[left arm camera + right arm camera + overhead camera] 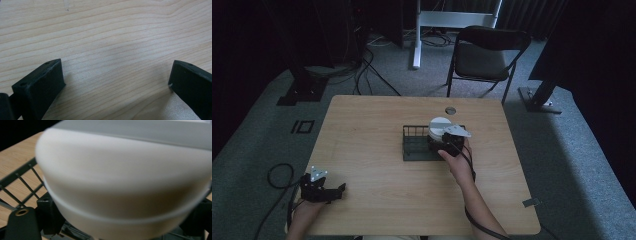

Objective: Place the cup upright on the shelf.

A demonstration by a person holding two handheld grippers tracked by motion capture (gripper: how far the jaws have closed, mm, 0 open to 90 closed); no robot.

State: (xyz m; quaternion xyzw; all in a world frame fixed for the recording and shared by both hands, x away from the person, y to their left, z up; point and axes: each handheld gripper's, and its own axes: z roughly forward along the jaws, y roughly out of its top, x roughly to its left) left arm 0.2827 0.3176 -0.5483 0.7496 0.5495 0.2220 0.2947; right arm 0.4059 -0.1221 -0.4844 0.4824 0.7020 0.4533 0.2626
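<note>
A white round container (438,127) sits tilted at the right end of a black wire basket (411,131) near the middle of the wooden table (372,170). My right gripper (438,142) is shut on this container from the near side. In the right gripper view the container (125,182) is very close and blurred between the jaws, with the basket's wires (22,178) below and to the left. My left gripper (340,191) rests low at the table's front left corner. It is open (116,77), and bare wood (112,30) lies between its fingers (40,85).
A dark folding chair (484,55) stands beyond the table's far edge. A round cable port (450,110) is set in the tabletop just behind the basket. Cables (279,175) and stand bases (302,90) lie on the carpet at the left.
</note>
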